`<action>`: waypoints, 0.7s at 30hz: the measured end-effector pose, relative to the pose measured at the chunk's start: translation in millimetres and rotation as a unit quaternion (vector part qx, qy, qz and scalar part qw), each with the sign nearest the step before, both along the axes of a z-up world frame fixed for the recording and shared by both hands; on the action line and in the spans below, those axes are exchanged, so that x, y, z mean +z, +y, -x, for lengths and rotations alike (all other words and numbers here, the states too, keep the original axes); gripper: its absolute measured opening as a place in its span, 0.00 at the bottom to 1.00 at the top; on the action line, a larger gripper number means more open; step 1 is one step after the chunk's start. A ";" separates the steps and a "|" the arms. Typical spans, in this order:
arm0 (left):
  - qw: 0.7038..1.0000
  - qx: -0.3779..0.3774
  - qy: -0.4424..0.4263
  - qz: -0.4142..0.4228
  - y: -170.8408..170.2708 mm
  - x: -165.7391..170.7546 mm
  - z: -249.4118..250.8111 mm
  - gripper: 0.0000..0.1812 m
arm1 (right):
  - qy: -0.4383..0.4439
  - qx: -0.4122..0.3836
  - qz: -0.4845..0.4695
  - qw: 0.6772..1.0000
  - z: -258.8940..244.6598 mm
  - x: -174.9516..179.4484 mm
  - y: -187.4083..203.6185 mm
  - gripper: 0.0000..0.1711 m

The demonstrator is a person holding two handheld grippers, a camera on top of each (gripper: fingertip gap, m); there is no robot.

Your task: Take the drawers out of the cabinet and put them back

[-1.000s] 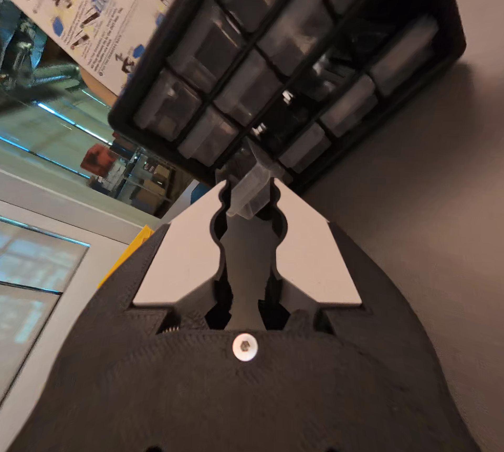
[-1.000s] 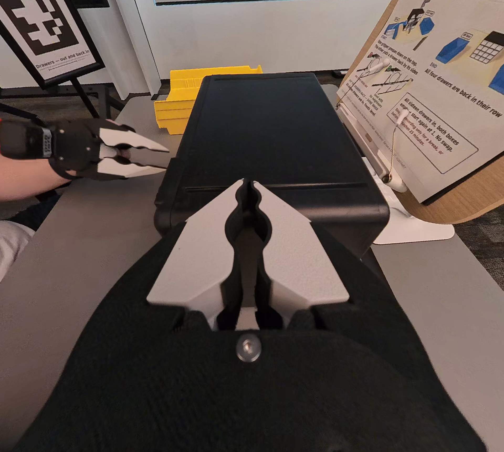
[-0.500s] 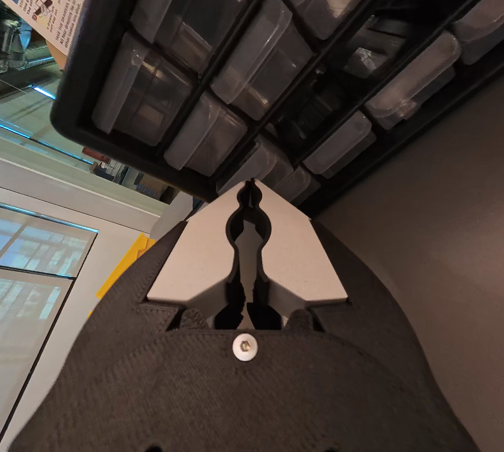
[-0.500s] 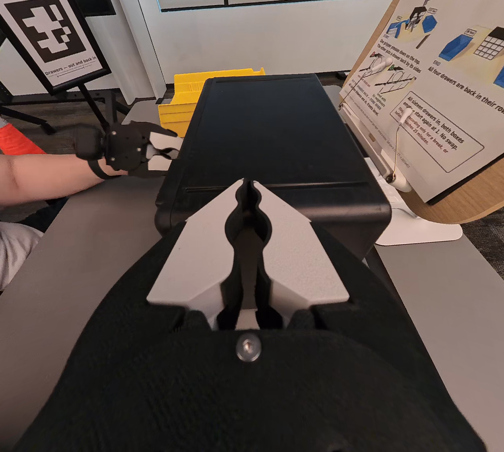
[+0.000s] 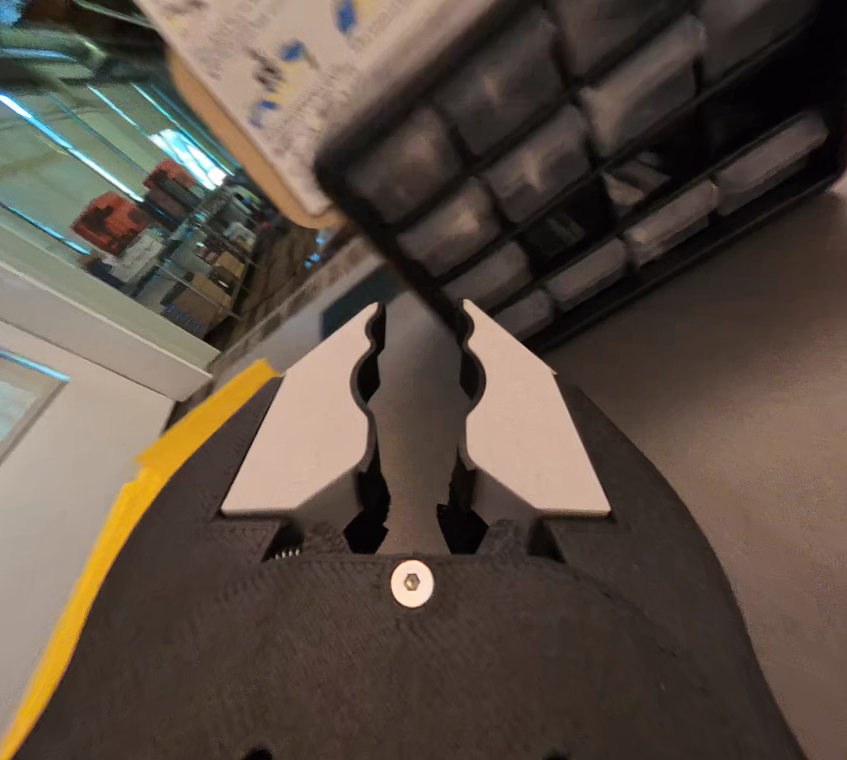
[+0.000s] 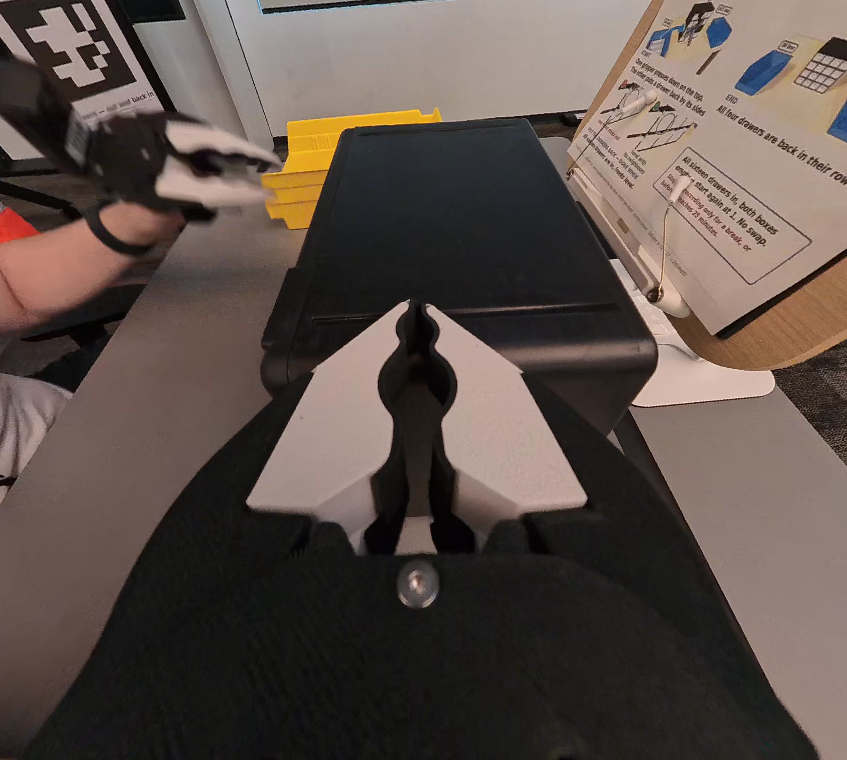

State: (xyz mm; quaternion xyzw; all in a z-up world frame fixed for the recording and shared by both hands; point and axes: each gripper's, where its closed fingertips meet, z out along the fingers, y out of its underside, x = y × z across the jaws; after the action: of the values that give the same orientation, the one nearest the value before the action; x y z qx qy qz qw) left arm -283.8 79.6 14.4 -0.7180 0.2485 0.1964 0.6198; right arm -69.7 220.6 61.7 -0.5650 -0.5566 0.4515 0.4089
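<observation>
**One claw pins the cabinet, the other hangs free**

The black plastic cabinet (image 6: pixel 458 234) fills the centre of the right wrist frame. Its grid of clear drawers (image 5: pixel 573 169) shows blurred at upper right of the left wrist frame, most slots filled, perhaps two dark. The right gripper (image 6: pixel 415 307) rests clenched and empty on its top near edge, probably to steady it. The left gripper (image 5: pixel 419 316) is released, holding nothing. Yellow bins (image 6: pixel 330 160) wait behind, on the grey table (image 6: pixel 160 371).

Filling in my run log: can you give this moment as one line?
left tongs: open, empty, off cabinet front | right tongs: shut, on cabinet top | yellow bins: behind cabinet
</observation>
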 end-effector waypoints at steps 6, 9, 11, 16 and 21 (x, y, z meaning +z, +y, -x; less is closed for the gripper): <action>0.997 -0.035 -0.025 0.068 -31.5 62.9 151.6 0.07 | -0.006 -0.002 0.000 1.000 0.0 0.0 0.1 0.00; 0.973 -0.038 -0.019 0.226 -26.5 6.2 207.8 0.14 | -0.008 -0.003 0.002 1.000 -0.1 0.0 0.2 0.00; 0.947 -0.060 -0.032 0.313 -27.7 -33.9 221.3 0.18 | -0.008 -0.003 0.003 1.000 -0.1 0.0 0.2 0.00; 0.900 -0.040 -0.039 0.432 -22.4 -101.2 258.0 0.23 | -0.008 -0.004 0.004 1.000 -0.1 0.0 0.2 0.00; 0.880 -0.020 -0.023 0.474 -20.3 -134.8 277.7 0.22 | -0.003 0.000 0.012 1.000 -0.1 0.2 0.2 0.00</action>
State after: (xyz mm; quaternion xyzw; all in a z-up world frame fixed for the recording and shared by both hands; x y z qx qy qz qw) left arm -561.5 59.3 -120.4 -0.9251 0.3120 0.0258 0.2151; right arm -69.6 220.8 61.9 -0.5712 -0.5524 0.4566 0.4001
